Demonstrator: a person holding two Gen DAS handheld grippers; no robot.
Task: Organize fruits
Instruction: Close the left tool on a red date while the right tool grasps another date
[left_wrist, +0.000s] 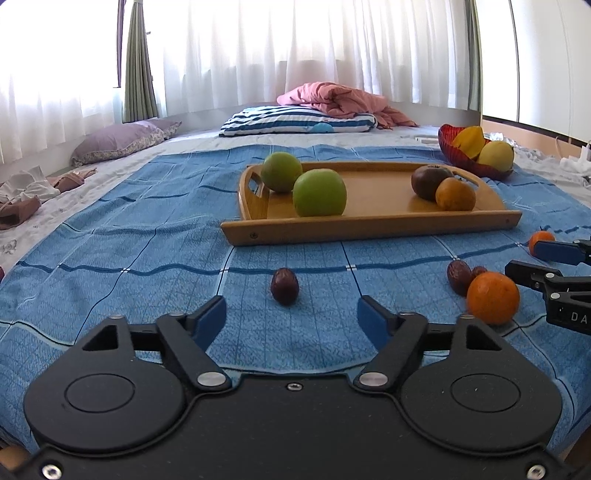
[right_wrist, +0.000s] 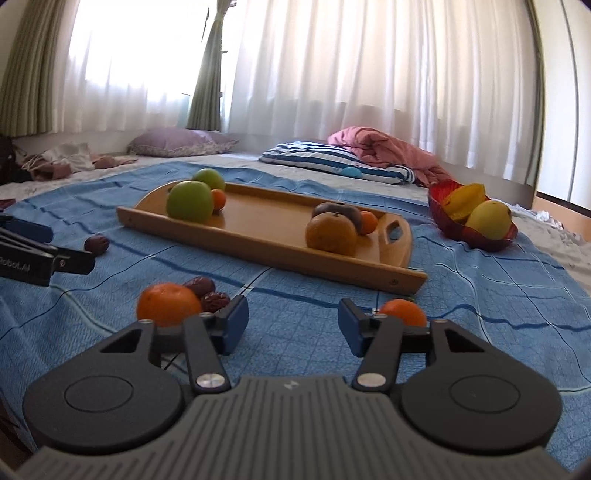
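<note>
Some fruits already sit on our wooden tray (left_wrist: 369, 221). Left on the bed are one date (left_wrist: 284, 286), two dates (right_wrist: 207, 293), a big orange (right_wrist: 168, 304) and a small orange (right_wrist: 403, 312). Our left hand-held gripper (left_wrist: 291, 314) and right hand-held gripper (right_wrist: 292, 323) are open, holding nothing.

My left tool (left_wrist: 291, 314) was matte black: two round hubs, angled link arms pinned with silver rivets, and blue pads (left_wrist: 212, 317) on its fingers. My right tool (right_wrist: 291, 325) matched it, but a grey ribbed plate with a small logo covered its body.
</note>
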